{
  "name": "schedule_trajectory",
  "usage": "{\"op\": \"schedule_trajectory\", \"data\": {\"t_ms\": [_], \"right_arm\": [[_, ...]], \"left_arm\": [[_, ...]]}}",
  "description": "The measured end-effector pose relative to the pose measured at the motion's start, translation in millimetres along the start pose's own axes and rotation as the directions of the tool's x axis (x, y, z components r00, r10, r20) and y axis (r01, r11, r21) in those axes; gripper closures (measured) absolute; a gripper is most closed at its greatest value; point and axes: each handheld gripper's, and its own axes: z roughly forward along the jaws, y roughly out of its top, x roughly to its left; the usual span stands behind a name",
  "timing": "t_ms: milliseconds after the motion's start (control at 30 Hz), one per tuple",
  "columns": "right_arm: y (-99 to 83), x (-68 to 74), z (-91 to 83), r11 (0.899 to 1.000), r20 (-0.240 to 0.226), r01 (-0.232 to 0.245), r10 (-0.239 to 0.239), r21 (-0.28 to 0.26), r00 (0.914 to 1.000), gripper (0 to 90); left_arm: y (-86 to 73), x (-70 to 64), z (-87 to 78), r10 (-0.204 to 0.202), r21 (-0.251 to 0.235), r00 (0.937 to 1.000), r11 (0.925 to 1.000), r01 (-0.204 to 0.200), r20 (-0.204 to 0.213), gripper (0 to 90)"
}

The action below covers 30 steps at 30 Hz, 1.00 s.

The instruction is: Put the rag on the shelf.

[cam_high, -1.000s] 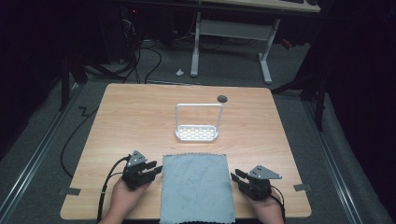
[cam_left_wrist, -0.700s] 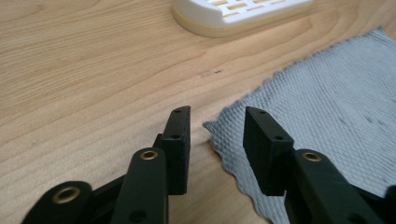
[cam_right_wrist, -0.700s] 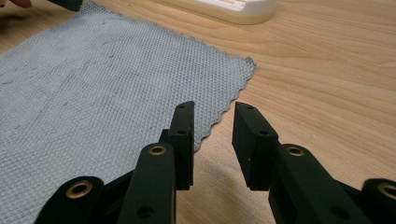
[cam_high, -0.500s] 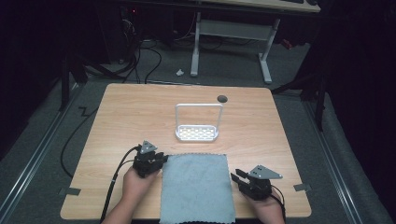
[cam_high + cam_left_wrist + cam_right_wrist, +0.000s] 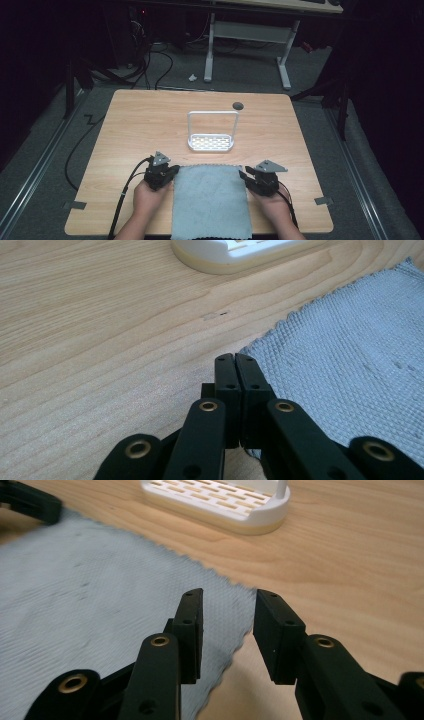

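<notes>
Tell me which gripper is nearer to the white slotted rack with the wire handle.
Left, narrowly. The left gripper sits at the grey cloth's far left corner, just below-left of the white slotted rack; the right gripper sits at the far right corner, slightly farther.

Wooden table [image 5: 140, 120]: grey cloth [image 5: 210, 200], white rack [image 5: 211, 142].

A: What colour is the cloth [image 5: 211, 200]?
B: Pale grey-blue, with a fine woven waffle texture.

A: And the rack [image 5: 211, 142] just beyond the cloth?
B: White, its base patterned with rows of slots.

A: The table [image 5: 140, 125]?
B: Light wood, wavy grain. The grippers' jaws are black with brass rivets.
</notes>
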Motion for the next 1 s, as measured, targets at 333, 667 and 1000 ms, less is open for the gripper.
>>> {"op": "schedule_trajectory", "data": {"t_ms": [333,667,1000], "right_arm": [[7.7,-9.4,31.1,0.996,0.015,-0.03,0.029,0.088,0.9995,65.1],[5.1,-1.2,31.1,0.997,0.018,0.027,-0.028,0.076,0.9994,83.7],[2.1,1.7,14.7,0.999,0.012,0.047,-0.047,0.0,0.9988,89.2]], "left_arm": [[-0.1,1.7,-0.5,-0.008,0.003,0.9998,1.0,0.008,0.016,88.8],[-0.2,3.3,-0.5,-0.021,0.003,0.9993,0.9998,0.021,0.031,88.9],[-4.4,1.0,-9.2,-0.008,-0.076,0.9989,0.997,0.012,0.047,89.4]]}}
